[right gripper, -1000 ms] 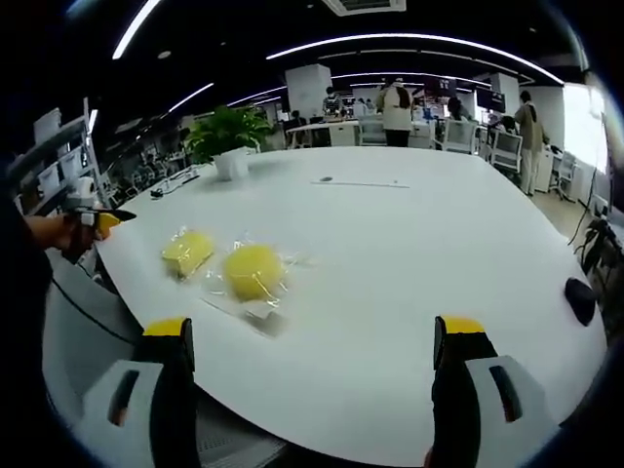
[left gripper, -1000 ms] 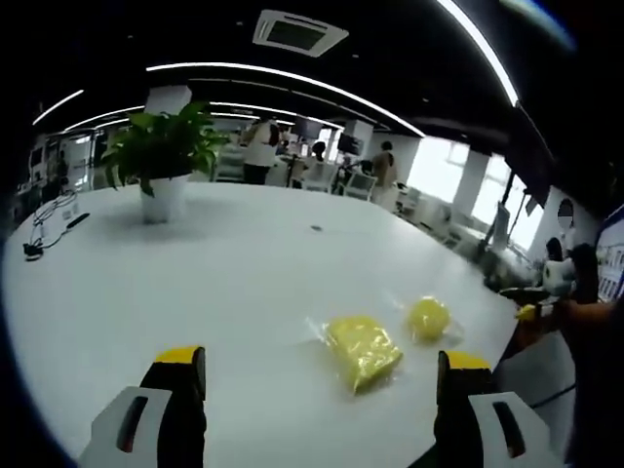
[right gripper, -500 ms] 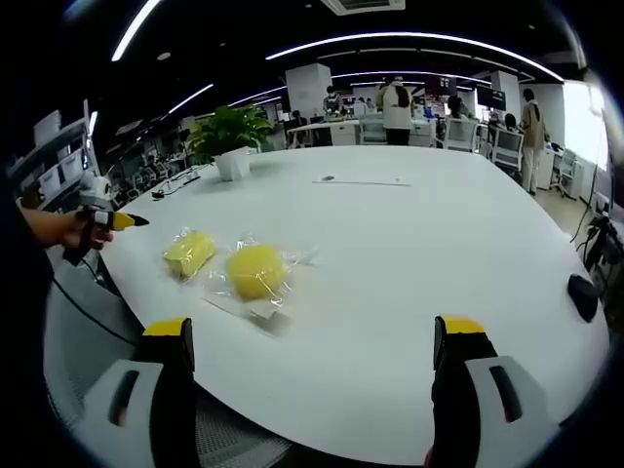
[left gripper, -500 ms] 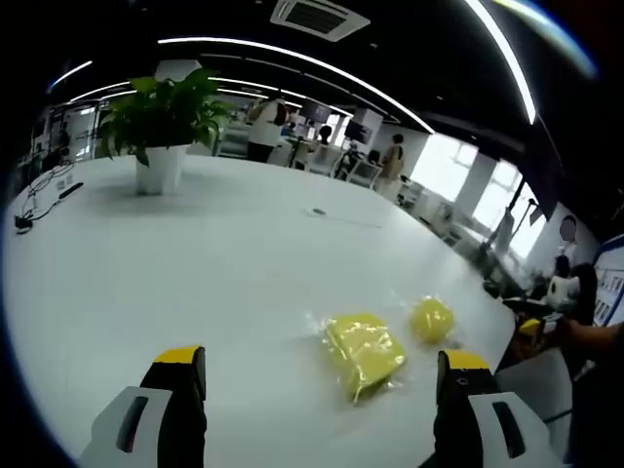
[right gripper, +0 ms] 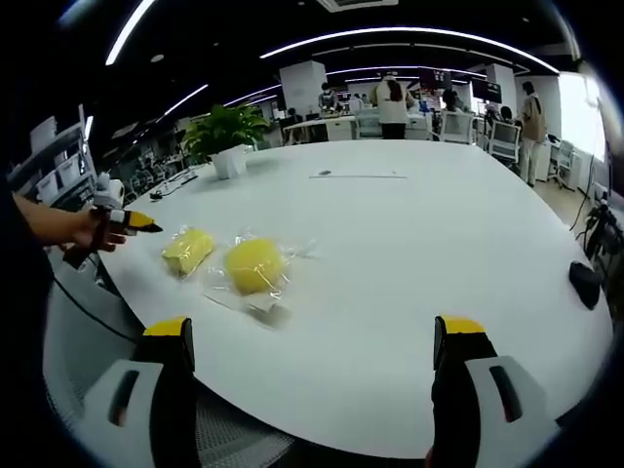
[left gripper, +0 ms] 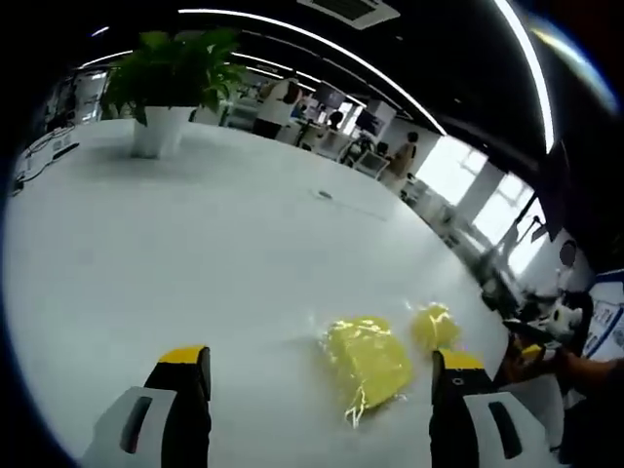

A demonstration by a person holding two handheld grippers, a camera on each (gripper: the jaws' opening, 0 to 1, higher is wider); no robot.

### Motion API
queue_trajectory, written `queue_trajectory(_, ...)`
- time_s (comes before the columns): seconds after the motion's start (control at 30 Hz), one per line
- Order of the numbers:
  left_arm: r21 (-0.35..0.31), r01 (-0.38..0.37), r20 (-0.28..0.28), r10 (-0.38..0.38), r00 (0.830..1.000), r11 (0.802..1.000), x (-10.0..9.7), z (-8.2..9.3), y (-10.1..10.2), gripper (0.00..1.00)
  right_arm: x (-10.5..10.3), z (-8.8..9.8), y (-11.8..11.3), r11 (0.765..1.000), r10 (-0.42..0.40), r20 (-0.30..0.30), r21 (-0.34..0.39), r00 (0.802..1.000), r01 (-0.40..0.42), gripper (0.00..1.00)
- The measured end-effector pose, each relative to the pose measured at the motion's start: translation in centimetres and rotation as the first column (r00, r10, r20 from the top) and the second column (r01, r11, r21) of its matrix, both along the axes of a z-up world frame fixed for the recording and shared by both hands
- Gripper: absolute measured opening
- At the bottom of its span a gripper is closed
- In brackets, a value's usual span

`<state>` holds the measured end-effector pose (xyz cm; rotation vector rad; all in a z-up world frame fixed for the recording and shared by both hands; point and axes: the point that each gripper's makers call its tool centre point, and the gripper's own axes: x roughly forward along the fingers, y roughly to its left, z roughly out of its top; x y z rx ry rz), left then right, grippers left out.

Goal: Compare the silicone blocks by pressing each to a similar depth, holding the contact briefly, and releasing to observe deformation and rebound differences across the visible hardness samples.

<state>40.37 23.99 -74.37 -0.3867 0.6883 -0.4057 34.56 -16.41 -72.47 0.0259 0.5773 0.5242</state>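
Two bagged yellow silicone blocks on a wide white bench

The bench (right gripper: 419,244) carries a potted plant (right gripper: 226,136) at its far side. Near its left edge lie the round yellow block (right gripper: 253,265) and, just left of it, the squarer yellow block (right gripper: 188,251). The right gripper (right gripper: 312,336) and left gripper (left gripper: 314,375) hover with fingers spread wide, holding nothing.

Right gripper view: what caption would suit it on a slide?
Open right gripper faces two bagged yellow silicone blocks on a white table; left gripper nears them.
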Motion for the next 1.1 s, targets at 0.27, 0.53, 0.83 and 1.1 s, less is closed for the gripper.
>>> queue_trajectory(0.27, -0.010, 0.029, -0.033, -0.029, 0.999, 1.000, 0.9, -0.9, -1.1, 0.92, -0.3, -0.3, -0.5, 1.000, -0.017, -0.009, 0.009, 1.000, 0.017, 0.96)
queue_trajectory(0.53, -0.078, -0.022, -0.079, 0.016, 0.997, 0.997, 2.5, -1.5, -1.2, 0.82, -0.5, -0.6, -0.7, 1.000, -0.023, -0.018, 0.016, 1.000, 0.023, 0.96)
queue_trajectory(0.83, -0.175, -0.032, -0.134, 0.009, 0.991, 0.984, 2.3, -2.0, -1.9, 0.50, -0.6, -0.5, -0.5, 0.999, -0.026, -0.025, 0.024, 0.999, 0.026, 0.96)
queue_trajectory(1.1, -0.186, -0.006, -0.169, -0.026, 0.985, 0.983, 2.1, -2.7, -2.5, 0.29, -0.5, -0.4, -0.4, 0.999, -0.027, -0.025, 0.026, 0.999, 0.028, 0.96)
